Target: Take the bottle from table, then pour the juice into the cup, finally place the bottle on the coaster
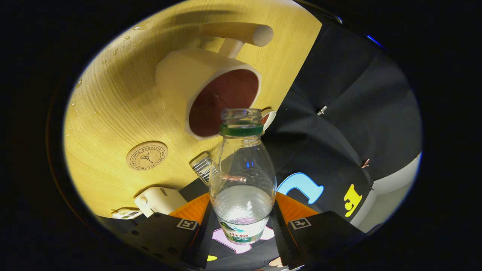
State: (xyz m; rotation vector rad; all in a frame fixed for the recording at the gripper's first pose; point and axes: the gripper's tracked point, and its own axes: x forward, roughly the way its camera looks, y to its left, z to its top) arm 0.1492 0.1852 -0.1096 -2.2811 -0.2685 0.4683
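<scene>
Two fingers of my gripper (pixel 243 226) pinch the uncapped bottle (pixel 243 177) low on its body, its mouth tipped toward the cup (pixel 209 90) on the table (pixel 113 109), so I judge I'm pouring, and next comes righting it onto the coaster (pixel 147 156).

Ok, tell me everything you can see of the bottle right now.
The bottle is clear plastic with a green neck ring, cap off, mouth open. A label wraps its lower body. Clear liquid fills only the lower part. Both fingers of the gripper press its sides, holding it off the table. Its mouth sits just in front of the open rim of the cup; no stream is visible.
</scene>
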